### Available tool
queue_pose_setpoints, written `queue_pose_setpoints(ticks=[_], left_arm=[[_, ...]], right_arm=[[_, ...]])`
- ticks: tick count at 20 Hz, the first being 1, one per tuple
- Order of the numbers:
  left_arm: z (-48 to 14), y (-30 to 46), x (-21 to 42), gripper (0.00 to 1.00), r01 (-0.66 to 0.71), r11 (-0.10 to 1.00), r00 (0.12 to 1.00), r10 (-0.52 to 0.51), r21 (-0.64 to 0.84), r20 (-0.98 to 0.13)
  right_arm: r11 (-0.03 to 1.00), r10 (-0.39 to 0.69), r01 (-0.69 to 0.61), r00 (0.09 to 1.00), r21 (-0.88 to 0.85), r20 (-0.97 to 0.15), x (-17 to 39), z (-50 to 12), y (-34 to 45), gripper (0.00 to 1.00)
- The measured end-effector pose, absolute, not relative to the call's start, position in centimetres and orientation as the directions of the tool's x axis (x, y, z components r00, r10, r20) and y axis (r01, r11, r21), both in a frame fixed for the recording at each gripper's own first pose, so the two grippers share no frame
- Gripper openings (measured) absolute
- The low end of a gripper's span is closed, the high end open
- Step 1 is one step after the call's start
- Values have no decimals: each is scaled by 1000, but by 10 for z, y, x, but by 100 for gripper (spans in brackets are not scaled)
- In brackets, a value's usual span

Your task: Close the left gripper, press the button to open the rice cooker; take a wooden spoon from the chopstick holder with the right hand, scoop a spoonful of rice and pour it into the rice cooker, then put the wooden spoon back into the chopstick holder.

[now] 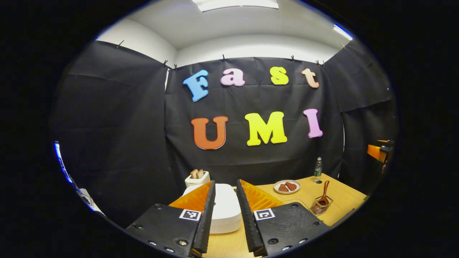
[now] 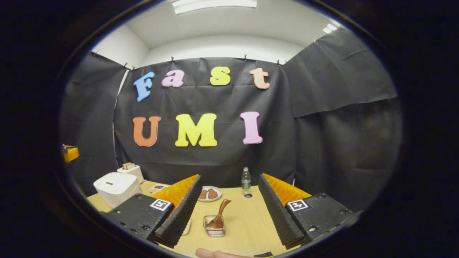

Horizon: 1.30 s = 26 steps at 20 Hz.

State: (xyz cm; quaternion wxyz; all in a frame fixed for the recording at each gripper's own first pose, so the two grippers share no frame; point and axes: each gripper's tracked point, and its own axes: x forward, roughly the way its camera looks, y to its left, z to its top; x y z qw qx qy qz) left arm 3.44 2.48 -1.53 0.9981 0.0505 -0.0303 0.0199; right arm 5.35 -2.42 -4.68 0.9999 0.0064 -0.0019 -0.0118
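One white rice cooker, lid down, is seen at the table's left; one wooden spoon is stood in one wire chopstick holder near the middle. The left gripper is held narrowly parted above the cooker, the right gripper wide apart; nothing is gripped.

rice cooker shut, wooden spoon in its holder

the white rice cooker sits lid-down at the left of the tabletop; the brown wooden spoon stands tilted, bowl down, in the small wire chopstick holder near the tabletop's middle, well apart from it.
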Motion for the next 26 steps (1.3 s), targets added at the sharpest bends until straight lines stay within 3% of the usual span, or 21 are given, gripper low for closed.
queue_pose_setpoints(ticks=[2,4,5,19,26], left_arm=[[-19,43,45,39,-91,991,994,85,97,63],[-38,48,59,3,-76,993,997,76,88,5],[-45,49,62,0,-74,994,997,76,84,-14],[-138,96,176,0,-114,992,946,124,49,-301],[-169,111,211,0,-131,991,927,121,-3,-354]], right_arm=[[1000,-22,22,1000,11,-12,60,-56,-22,100],[1000,-23,23,1000,17,-17,67,-62,-21,100],[1000,-22,22,1000,20,-18,70,-64,-20,100],[1000,-6,7,998,30,-55,109,-103,-9,100],[1000,-20,21,998,17,-51,121,-111,-10,100]])
